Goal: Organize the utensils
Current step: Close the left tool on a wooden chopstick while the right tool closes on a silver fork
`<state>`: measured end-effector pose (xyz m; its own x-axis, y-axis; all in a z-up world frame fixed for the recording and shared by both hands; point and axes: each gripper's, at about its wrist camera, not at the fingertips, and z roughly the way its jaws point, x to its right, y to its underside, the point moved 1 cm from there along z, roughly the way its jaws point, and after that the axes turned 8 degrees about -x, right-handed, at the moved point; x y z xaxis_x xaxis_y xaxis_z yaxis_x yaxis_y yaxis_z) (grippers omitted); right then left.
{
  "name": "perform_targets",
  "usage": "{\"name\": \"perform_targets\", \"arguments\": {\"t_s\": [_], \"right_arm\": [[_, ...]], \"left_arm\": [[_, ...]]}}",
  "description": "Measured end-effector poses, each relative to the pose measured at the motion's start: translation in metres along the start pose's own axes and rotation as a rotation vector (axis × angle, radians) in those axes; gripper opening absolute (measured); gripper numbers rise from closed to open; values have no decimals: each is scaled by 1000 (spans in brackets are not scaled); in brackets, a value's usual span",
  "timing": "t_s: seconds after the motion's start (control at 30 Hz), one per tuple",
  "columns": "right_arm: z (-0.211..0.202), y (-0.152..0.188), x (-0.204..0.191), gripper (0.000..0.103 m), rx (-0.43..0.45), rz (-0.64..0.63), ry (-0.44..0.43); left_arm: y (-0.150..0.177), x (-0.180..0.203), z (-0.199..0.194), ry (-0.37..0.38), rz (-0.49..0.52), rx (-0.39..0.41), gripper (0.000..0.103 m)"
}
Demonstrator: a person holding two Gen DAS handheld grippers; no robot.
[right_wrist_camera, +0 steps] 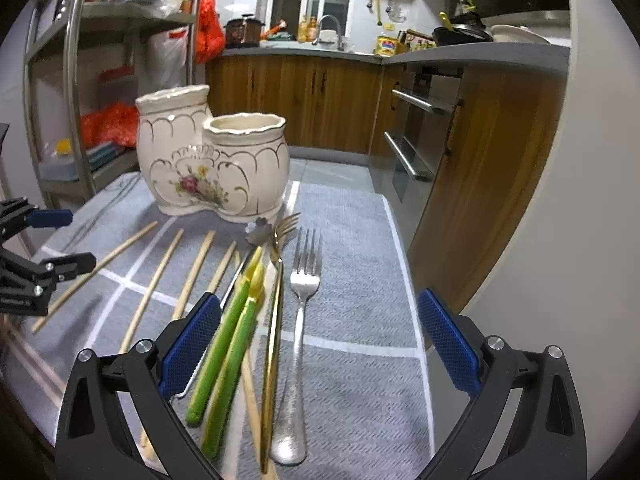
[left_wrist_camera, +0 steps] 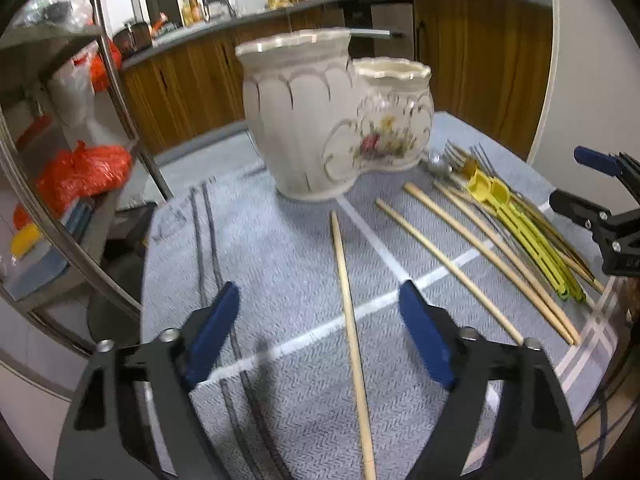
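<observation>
A cream double ceramic holder [left_wrist_camera: 332, 116] with a flower print stands on a grey cloth [left_wrist_camera: 280, 240]; it also shows in the right wrist view [right_wrist_camera: 212, 160]. Several wooden chopsticks [right_wrist_camera: 160, 276] lie in front of it. My left gripper [left_wrist_camera: 320, 332] is open and empty, low over one chopstick [left_wrist_camera: 348, 320] that lies between its fingers. My right gripper [right_wrist_camera: 320, 344] is open and empty above a silver fork [right_wrist_camera: 300, 320], a gold fork [right_wrist_camera: 276, 304] and two yellow-green utensils [right_wrist_camera: 232, 344]. The utensil pile also shows in the left wrist view [left_wrist_camera: 520, 232].
A metal rack [left_wrist_camera: 60, 160] with orange bags stands left of the table. Wooden kitchen cabinets [right_wrist_camera: 320, 100] and a counter lie beyond. The table's right edge [right_wrist_camera: 404, 260] drops off near the forks. A white wall or pillar [right_wrist_camera: 580, 240] rises at the right.
</observation>
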<state>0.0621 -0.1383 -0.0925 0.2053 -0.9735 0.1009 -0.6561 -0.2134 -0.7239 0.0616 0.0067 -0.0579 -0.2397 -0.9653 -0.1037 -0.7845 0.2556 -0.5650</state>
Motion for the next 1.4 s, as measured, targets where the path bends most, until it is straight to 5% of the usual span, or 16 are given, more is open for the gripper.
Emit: {"name": "perform_targets", "arguments": {"t_s": [0.1,0.27,0.63,0.9,1.0,1.23,1.4], "right_arm": [[3,-6,-1,87,-23,-14,-11],[24,-16,3,50,-125,-30,22],[57,-49,16,41,-166,-28,-95],[95,-57,38,25,-252,90,-338],[90,-58,43,8,-227,100,-361],[39,-62,50,5,-85,80,-297],[-13,-61,43,5,75,9,-195]], "left_arm": [[2,1,6,54,5,-37,58],[5,10,9,72,61,-57,41],[3,4,13,111,48,-59,23],[-4,-1,19,145,27,-74,6],[-5,-2,20,146,36,-76,5],[-5,-6,21,170,26,-69,5],[-4,-8,2,189,25,16,5]]}}
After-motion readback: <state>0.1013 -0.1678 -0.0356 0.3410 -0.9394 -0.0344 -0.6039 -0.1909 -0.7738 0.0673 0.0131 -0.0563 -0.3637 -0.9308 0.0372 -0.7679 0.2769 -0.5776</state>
